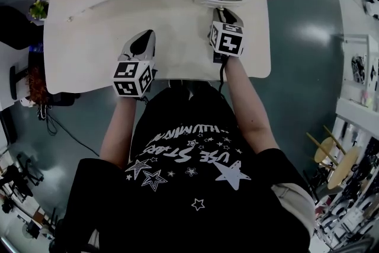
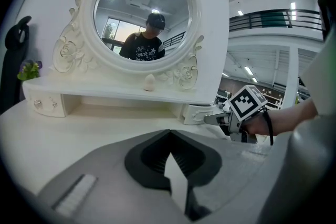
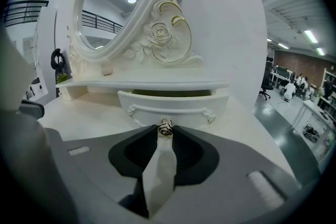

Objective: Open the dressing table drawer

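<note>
White dressing table top (image 1: 89,50), round carved mirror (image 2: 142,13) and low shelf (image 2: 105,93) at back

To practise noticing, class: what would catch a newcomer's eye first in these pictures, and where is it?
The big round mirror in its carved rose frame rises at the back of the white dressing table. Under its shelf on the right, a small drawer stands partly open, the right tongs shut on its knob. The left tongs hover shut and empty over the tabletop.

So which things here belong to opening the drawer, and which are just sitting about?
In the job: right gripper, shut on the knob; drawer, partly out.
Lying about: mirror; plant; far small drawer; left gripper, shut, empty.
</note>
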`<state>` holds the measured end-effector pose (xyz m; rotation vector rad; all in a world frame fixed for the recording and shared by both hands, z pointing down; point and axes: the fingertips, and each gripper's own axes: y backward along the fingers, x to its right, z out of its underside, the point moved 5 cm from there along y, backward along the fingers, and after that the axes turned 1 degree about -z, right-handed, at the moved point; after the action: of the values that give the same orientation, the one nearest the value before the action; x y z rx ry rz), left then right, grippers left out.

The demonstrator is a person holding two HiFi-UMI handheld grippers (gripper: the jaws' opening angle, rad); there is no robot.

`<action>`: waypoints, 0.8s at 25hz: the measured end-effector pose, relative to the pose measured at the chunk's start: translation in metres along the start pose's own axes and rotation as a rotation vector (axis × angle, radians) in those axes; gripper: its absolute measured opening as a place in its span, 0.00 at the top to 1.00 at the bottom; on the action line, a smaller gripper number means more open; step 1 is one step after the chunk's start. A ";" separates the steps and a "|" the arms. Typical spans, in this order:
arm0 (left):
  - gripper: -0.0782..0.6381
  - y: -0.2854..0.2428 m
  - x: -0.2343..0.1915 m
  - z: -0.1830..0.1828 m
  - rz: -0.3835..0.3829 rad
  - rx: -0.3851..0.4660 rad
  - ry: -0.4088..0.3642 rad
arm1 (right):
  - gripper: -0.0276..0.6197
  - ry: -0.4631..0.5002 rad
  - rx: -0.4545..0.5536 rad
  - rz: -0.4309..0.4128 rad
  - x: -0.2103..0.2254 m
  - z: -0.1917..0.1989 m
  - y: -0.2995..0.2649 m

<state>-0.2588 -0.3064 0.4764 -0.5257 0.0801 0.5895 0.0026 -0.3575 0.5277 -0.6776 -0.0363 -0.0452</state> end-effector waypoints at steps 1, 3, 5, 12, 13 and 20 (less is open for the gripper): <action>0.89 0.001 0.000 0.000 -0.001 0.001 0.001 | 0.77 0.000 -0.001 -0.002 0.000 0.001 0.001; 0.89 0.002 0.000 0.000 -0.001 0.001 0.002 | 0.77 -0.002 -0.003 -0.005 -0.001 0.003 0.004; 0.89 0.002 0.000 0.001 0.000 0.002 0.002 | 0.77 -0.004 -0.004 -0.007 -0.002 0.005 0.005; 0.89 0.001 0.006 0.002 0.011 0.002 0.003 | 0.77 -0.009 -0.004 -0.013 -0.004 0.011 0.012; 0.89 0.001 0.007 0.002 0.013 0.002 0.004 | 0.77 -0.009 -0.004 -0.014 -0.004 0.012 0.014; 0.89 0.006 0.013 0.005 0.017 0.000 0.001 | 0.77 -0.014 -0.004 -0.013 -0.005 0.019 0.023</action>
<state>-0.2512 -0.2928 0.4755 -0.5257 0.0860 0.6060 -0.0013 -0.3277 0.5277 -0.6820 -0.0540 -0.0528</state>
